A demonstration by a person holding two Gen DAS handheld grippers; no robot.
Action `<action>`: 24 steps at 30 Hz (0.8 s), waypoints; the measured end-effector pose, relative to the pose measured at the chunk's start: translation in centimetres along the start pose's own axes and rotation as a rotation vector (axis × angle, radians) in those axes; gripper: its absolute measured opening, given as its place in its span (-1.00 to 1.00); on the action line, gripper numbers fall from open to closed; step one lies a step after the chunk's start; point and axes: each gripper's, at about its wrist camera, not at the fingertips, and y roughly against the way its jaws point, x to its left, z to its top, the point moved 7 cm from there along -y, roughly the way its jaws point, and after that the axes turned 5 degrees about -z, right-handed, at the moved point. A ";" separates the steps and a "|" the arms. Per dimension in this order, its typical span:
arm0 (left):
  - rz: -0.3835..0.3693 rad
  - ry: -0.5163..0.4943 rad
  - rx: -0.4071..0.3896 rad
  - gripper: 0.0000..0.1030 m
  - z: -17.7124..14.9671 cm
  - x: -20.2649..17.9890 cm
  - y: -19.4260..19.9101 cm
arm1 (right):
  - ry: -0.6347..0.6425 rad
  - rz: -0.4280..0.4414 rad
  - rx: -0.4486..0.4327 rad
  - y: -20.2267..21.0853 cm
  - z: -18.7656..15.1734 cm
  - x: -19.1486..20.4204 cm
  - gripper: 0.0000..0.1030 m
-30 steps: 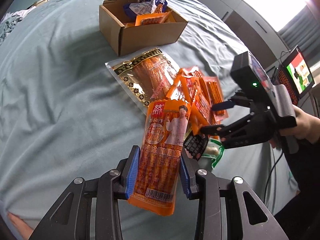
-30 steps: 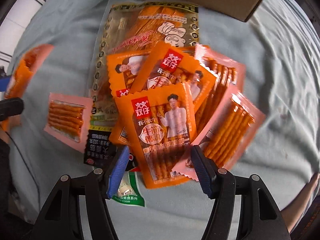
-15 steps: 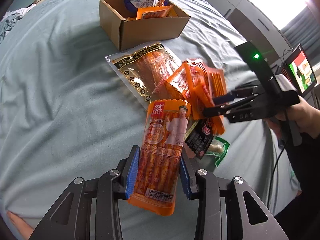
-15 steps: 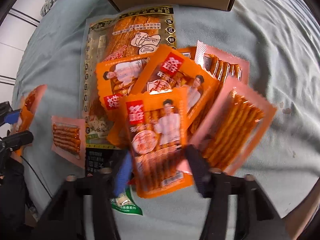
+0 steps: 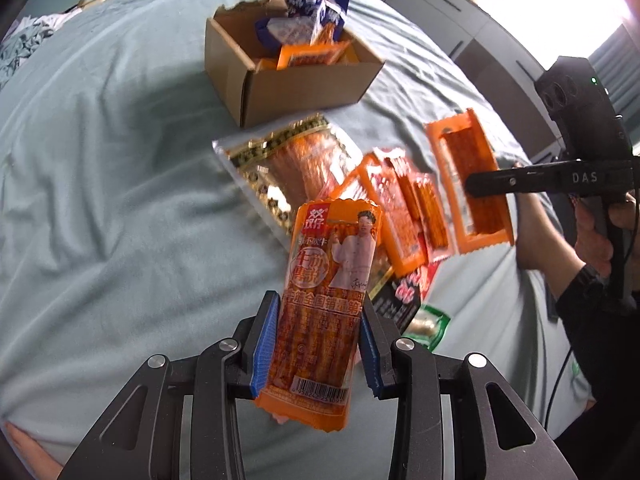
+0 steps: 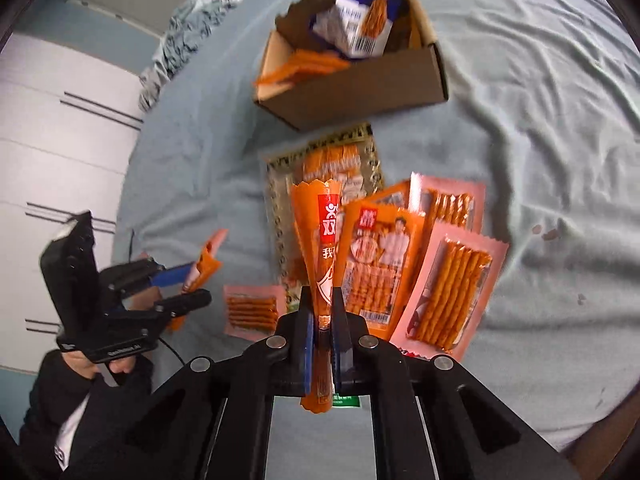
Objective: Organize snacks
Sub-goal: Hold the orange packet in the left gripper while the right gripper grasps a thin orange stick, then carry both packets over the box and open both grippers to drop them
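1. The right gripper [image 6: 322, 340] now has an orange snack pack [image 6: 320, 248] pinched edge-on between its fingers and lifted clear of the pile; half a second ago that pack lay flat on the heap with the fingers open around it. In the left wrist view the same pack [image 5: 472, 184] hangs in the air above the others.
2. The left gripper [image 5: 316, 340] still clamps its own orange pack [image 5: 324, 300] by the sides, held above the bed, unchanged over the last second.
3. So both hands are loaded, and the likely next step is carrying the packs to the cardboard box [image 5: 304, 84].
4. The box sits beyond the pile on the bed sheet [image 5: 100, 200], already holding blue and orange packs [image 6: 352, 20].
5. Remaining on the sheet: a large gold-edged pack [image 6: 324, 160], pink stick packs [image 6: 452, 288] and another orange one [image 6: 380, 264], so much sorting remains.
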 end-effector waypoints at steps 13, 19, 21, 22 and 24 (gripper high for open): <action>0.094 0.071 -0.217 -0.28 18.1 -2.0 3.2 | -0.041 -0.045 -0.039 3.2 -0.8 -2.3 -0.91; 0.227 0.232 -0.279 0.32 24.9 0.6 1.9 | -0.050 -0.035 -0.036 2.6 -0.3 -2.6 -0.90; 0.258 0.248 -0.271 0.53 25.1 0.9 1.2 | -0.059 -0.027 -0.034 2.6 -0.4 -2.9 -0.90; 0.266 0.236 -0.280 0.53 24.9 0.8 1.2 | -0.063 -0.027 -0.035 2.7 -0.3 -3.0 -0.90; 0.274 0.198 -0.269 0.53 24.3 0.3 1.1 | -0.072 -0.025 -0.039 2.9 -0.3 -3.3 -0.90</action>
